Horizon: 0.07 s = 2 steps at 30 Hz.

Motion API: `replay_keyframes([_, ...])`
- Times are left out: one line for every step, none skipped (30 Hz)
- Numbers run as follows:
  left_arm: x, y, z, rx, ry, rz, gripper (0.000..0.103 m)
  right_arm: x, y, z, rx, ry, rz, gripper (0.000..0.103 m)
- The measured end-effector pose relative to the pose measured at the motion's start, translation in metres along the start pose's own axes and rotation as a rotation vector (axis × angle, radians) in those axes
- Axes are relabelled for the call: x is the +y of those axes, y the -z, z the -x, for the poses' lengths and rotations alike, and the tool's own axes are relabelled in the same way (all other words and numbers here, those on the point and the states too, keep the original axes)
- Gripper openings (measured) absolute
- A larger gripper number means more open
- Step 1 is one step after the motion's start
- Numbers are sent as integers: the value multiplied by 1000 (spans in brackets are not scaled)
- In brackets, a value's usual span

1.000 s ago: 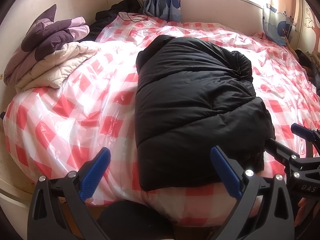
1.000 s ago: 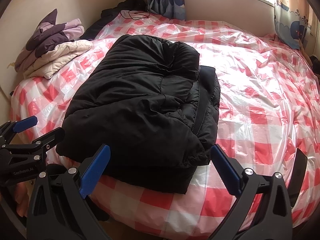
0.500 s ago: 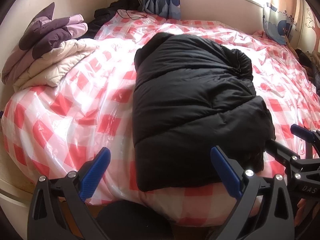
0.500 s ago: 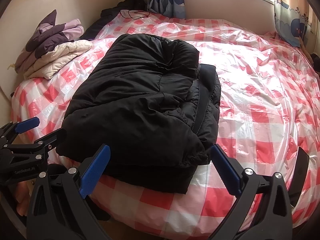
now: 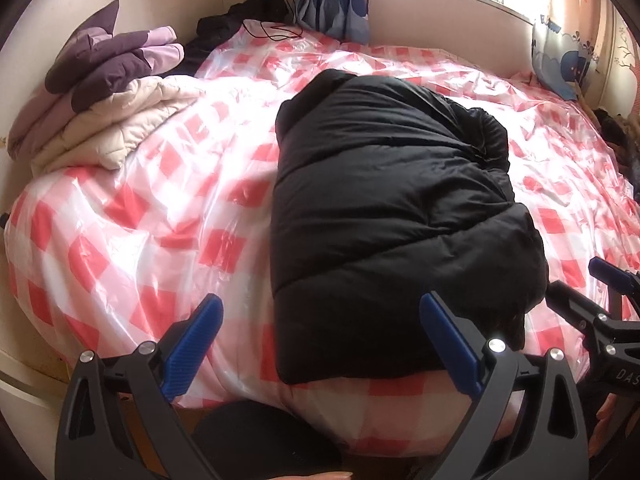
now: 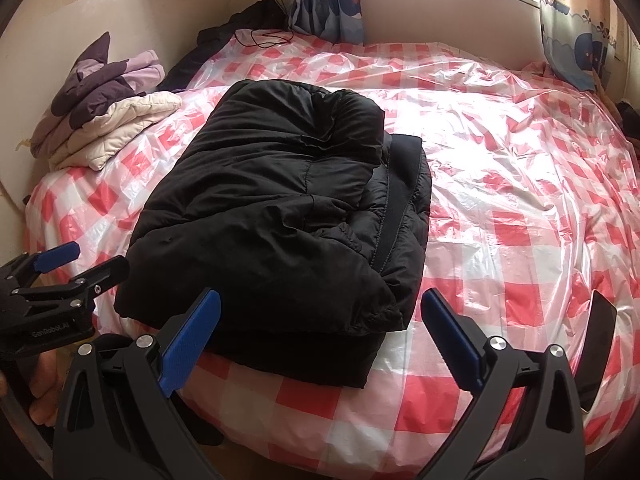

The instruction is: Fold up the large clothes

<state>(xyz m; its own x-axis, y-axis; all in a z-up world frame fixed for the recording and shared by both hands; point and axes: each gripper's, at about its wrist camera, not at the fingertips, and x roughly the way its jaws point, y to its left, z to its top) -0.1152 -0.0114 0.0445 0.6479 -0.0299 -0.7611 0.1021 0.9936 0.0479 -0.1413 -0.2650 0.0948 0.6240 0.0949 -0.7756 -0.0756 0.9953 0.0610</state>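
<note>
Both wrist views look forward from the bed's [image 5: 120, 248] near edge, close and slightly downward, sharing the folded black jacket [image 5: 392, 216]; the left view sits further left.

Home bedroom: bed [image 6: 500, 208] w/ checked cover, curtains [image 6: 328, 4], folded quilts [image 6: 108, 124] by wall.

A black puffer jacket [image 6: 280, 208] is lying folded into a thick, layered rectangular bundle on the bed [image 6: 520, 208], near the bed's front edge. Its quilted fabric is puffing up in soft creases, and a dark ribbed band is showing along its right side.
</note>
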Motion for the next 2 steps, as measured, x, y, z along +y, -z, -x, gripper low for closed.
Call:
replay_keyframes([-1,1,0,0,-6,-3,95,-2,-1,0,1,1,0,97])
replay_keyframes([-1,2,0,-1,-8,-4,95,-2,-1,0,3,0,0,97])
